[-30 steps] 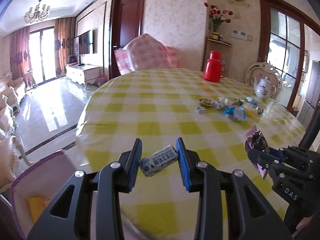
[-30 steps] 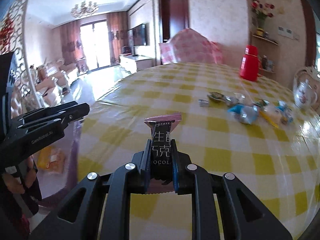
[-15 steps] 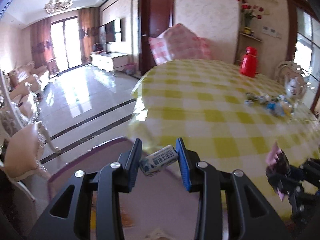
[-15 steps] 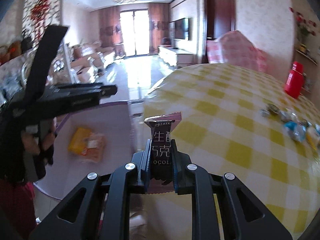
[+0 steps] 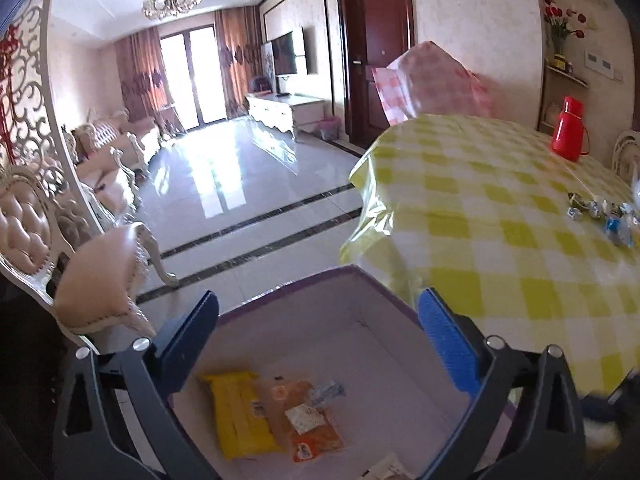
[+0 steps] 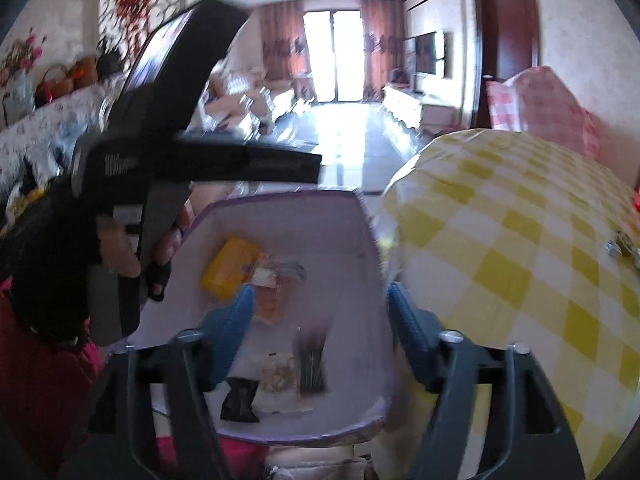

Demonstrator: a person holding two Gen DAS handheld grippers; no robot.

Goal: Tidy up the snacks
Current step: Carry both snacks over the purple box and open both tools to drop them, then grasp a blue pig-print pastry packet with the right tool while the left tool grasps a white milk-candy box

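Observation:
A purple-rimmed box (image 5: 352,272) stands beside the table, also in the right wrist view (image 6: 288,196). It holds a yellow packet (image 5: 240,416), an orange packet (image 5: 312,428) and other wrappers. My left gripper (image 5: 320,336) is open and empty above the box. My right gripper (image 6: 320,320) is open and empty above the box, with a dark chocolate bar (image 6: 240,400) lying below it. Loose candies (image 5: 600,216) lie on the yellow checked table (image 5: 500,240). The left gripper's body (image 6: 160,160) fills the left of the right wrist view.
A red thermos (image 5: 568,128) stands at the table's far side. A pink checked chair back (image 5: 432,80) is behind the table. A padded chair (image 5: 100,276) stands left of the box. A tiled floor lies beyond.
Both grippers swung left from the table to over the box and opened. The white-blue candy left the left gripper and the chocolate bar left the right one.

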